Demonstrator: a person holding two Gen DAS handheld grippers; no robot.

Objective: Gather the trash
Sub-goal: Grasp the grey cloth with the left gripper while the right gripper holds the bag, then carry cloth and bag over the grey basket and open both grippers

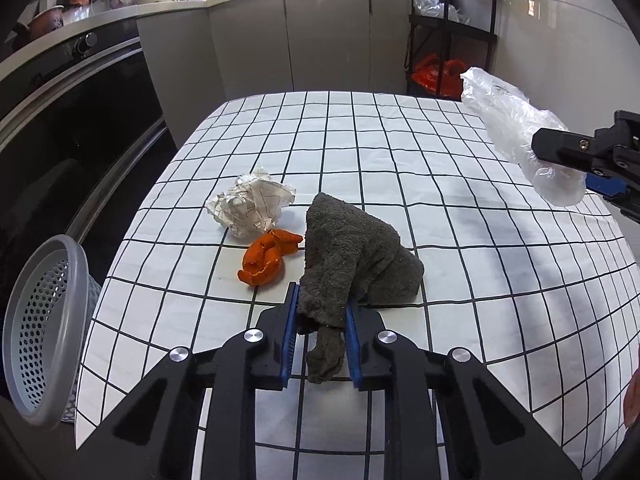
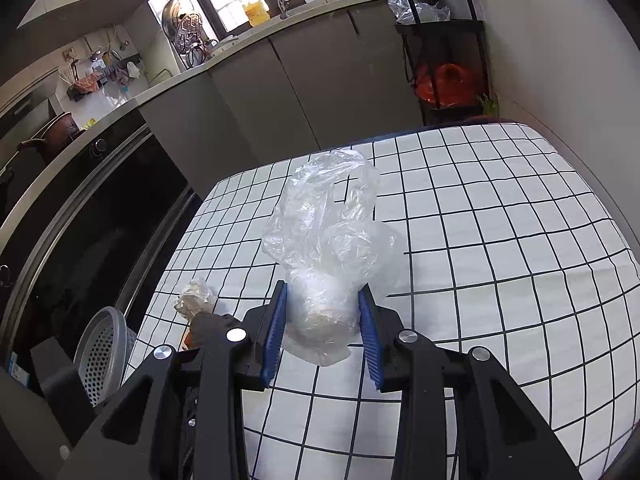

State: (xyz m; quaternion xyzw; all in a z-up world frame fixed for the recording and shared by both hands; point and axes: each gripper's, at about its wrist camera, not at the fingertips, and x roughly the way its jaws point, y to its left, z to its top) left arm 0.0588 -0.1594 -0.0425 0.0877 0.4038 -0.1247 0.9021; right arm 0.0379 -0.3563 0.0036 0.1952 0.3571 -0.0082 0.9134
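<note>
the left gripper (image 1: 322, 320) pinches the grey cloth (image 1: 352, 256) on the checked table (image 1: 480, 280), orange peel (image 1: 268, 258) just ahead-left; the right gripper (image 2: 324, 320) clamps a clear plastic bag (image 2: 332, 232).

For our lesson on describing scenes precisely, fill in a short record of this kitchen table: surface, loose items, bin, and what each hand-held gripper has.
surface: table with a white, black-grid cloth
loose items: crumpled paper; orange peel, lying next to it
bin: grey perforated basket, off the table's left edge
left hand-held gripper: shut on a grey cloth, which still rests on the table
right hand-held gripper: shut on a clear plastic bag, held above the cloth
</note>
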